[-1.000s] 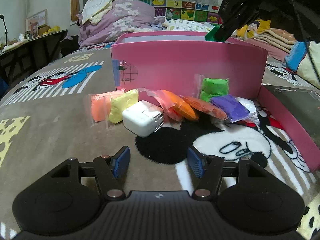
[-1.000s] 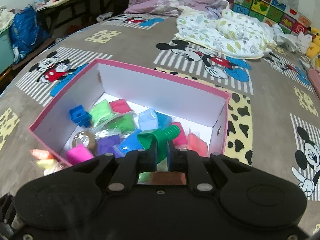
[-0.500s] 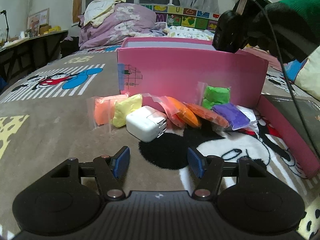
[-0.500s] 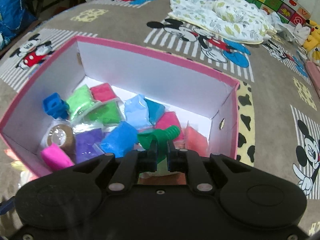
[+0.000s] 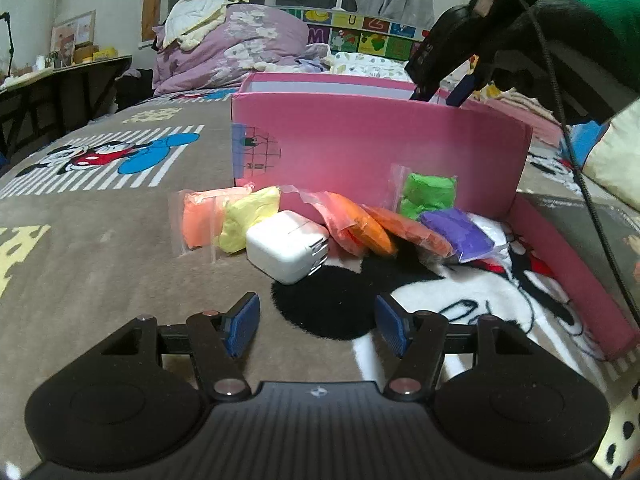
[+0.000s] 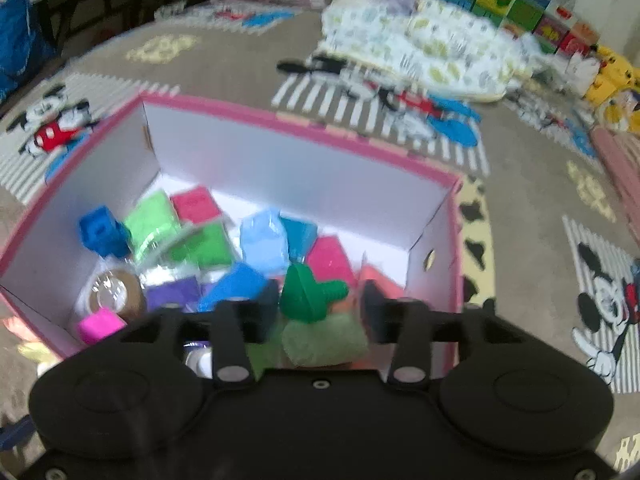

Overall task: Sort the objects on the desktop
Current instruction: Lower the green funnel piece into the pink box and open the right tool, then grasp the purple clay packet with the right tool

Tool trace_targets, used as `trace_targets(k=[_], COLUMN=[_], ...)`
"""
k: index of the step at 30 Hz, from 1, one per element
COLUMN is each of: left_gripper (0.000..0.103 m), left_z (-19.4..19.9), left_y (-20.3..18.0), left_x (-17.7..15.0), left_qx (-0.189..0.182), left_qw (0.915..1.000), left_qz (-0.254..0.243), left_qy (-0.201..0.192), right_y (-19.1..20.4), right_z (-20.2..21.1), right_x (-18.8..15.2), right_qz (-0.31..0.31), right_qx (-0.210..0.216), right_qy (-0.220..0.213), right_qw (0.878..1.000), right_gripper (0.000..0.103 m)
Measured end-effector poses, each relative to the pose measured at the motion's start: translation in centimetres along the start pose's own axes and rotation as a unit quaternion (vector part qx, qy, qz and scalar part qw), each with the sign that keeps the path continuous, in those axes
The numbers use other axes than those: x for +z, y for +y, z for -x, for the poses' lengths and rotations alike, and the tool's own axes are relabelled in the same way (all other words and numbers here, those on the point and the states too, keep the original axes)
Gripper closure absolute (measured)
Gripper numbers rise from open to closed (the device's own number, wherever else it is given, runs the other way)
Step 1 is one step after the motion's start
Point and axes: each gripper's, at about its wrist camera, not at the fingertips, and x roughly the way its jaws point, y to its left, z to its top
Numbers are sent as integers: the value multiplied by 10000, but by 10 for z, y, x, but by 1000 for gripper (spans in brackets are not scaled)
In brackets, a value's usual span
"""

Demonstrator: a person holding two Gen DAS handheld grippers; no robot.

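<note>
A pink box [image 5: 380,152] stands on the Mickey blanket. In front of it lie clay bags: salmon [image 5: 198,222], yellow [image 5: 248,218], orange [image 5: 360,228], green [image 5: 428,194], purple [image 5: 458,232], and a white charger [image 5: 286,246]. My left gripper [image 5: 316,318] is open, low, just short of the charger. My right gripper [image 6: 316,310] is open above the box [image 6: 300,132]; a green toy piece [image 6: 308,294] lies loose between its fingers, over several clay bags, a blue block [image 6: 102,232] and a tape roll [image 6: 116,294]. In the left wrist view the right gripper [image 5: 444,94] dips over the box rim.
The pink box lid [image 5: 572,264] lies to the right of the box. Folded bedding [image 5: 228,44] and a patterned quilt [image 6: 424,48] lie farther back. A dark desk [image 5: 60,92] stands at the far left. A pillow [image 5: 612,156] is at the right edge.
My right gripper has opened over the box and let go of the green toy piece. It moved lower toward the box. My left gripper has edged closer to the charger.
</note>
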Motion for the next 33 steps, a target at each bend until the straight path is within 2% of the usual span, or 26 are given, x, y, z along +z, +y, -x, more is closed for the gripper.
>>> trace_targets(k=[5,9,11,12,15,17,18,21,24,27,30,33], left_gripper=[40,40,37,32,32,32,32,32,32,32,32,32], left_z=[2,4,5,5,5,6,6,7,5,2,0,0], left_y=[1,4,6,8,15,18,19,21,21,18,15,13], left_x=[3,6,7,8,11,14,15,16,15,13,12,12], left_qx=[-166,-241,-254,-242,-203,-138,-104,-9,78,138,115,28], left_qw=[9998,9994,9991,9989,9981,9977,9975,9974,9976,9981,9986,9987], left_qz=[113,229,292,336,522,604,625,643,620,541,456,422], left_qy=[-53,-128,-179,-205,-245,-282,-301,-322,-292,-258,-244,-278], right_y=[1,10,11,10,4,5,8,34,56,60,60,65], right_z=[35,77,97,105,119,121,120,110,89,67,48,37], right_x=[-10,-25,-29,-30,-37,-45,-50,-67,-85,-99,-104,-108], right_qz=[217,757,829,808,484,276,278,703,1059,990,834,1043], right_qx=[346,586,782,931,1574,2157,2276,2077,1519,1097,935,867], right_qy=[-347,-751,-891,-912,-780,-512,-407,-16,215,355,386,380], right_qw=[9986,9926,9895,9882,9833,9747,9725,9757,9825,9884,9914,9900], right_gripper=[49,38,34,33,29,26,26,26,26,27,29,33])
